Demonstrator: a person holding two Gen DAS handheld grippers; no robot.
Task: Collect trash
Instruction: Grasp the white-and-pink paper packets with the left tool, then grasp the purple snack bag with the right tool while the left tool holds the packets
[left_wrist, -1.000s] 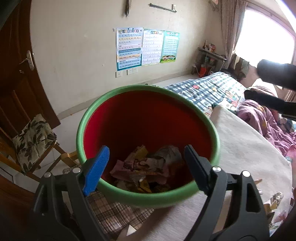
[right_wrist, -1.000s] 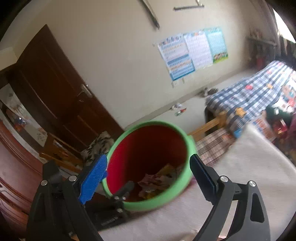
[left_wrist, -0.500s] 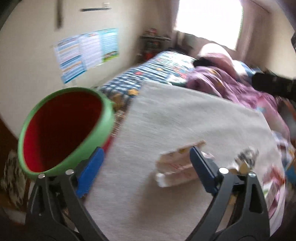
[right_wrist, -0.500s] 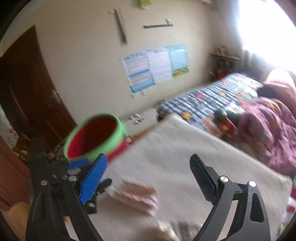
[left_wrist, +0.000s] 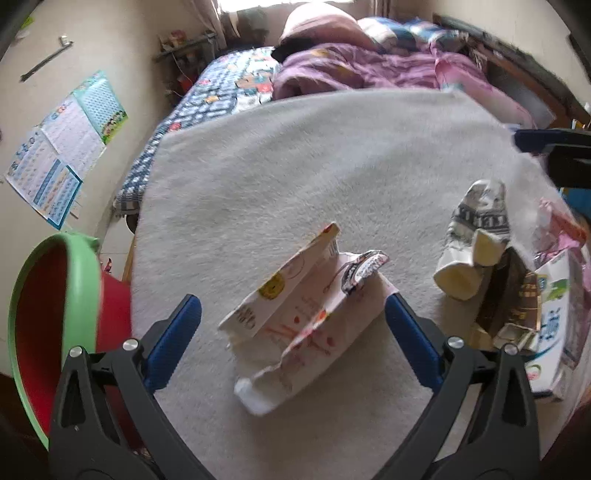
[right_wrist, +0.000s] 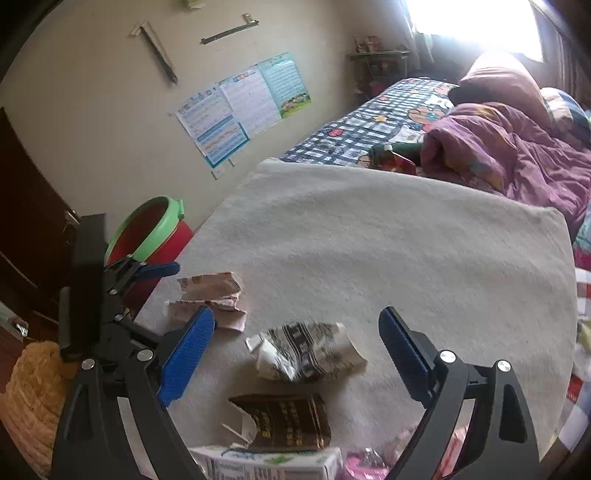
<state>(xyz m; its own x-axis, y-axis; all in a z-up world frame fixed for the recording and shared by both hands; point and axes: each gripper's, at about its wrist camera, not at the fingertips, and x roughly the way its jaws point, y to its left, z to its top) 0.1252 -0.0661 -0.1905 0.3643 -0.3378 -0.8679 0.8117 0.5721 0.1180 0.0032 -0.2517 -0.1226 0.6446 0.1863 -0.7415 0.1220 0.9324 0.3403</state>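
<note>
My left gripper (left_wrist: 291, 332) is open, its fingers on either side of a crumpled pink-and-white carton (left_wrist: 303, 325) lying on the grey blanket (left_wrist: 314, 166). The same carton (right_wrist: 210, 299) shows in the right wrist view beside the left gripper (right_wrist: 147, 295). My right gripper (right_wrist: 295, 350) is open and empty above a crushed black-and-white carton (right_wrist: 306, 350), also in the left wrist view (left_wrist: 476, 236). A red bin with a green rim (left_wrist: 55, 317) stands at the blanket's left edge (right_wrist: 151, 232).
A flattened brown carton (right_wrist: 284, 421), a white-and-green milk box (right_wrist: 269, 465) and pink wrappers (right_wrist: 365, 465) lie at the near edge. A purple quilt (right_wrist: 517, 147) and checked bedsheet (right_wrist: 369, 125) lie beyond the blanket. A woven basket (right_wrist: 29, 398) stands at the left.
Both grippers swung away from the bin, right and down, to the trash on the blanket. The left gripper now straddles the pink carton; the right one hangs over the black-and-white carton.
</note>
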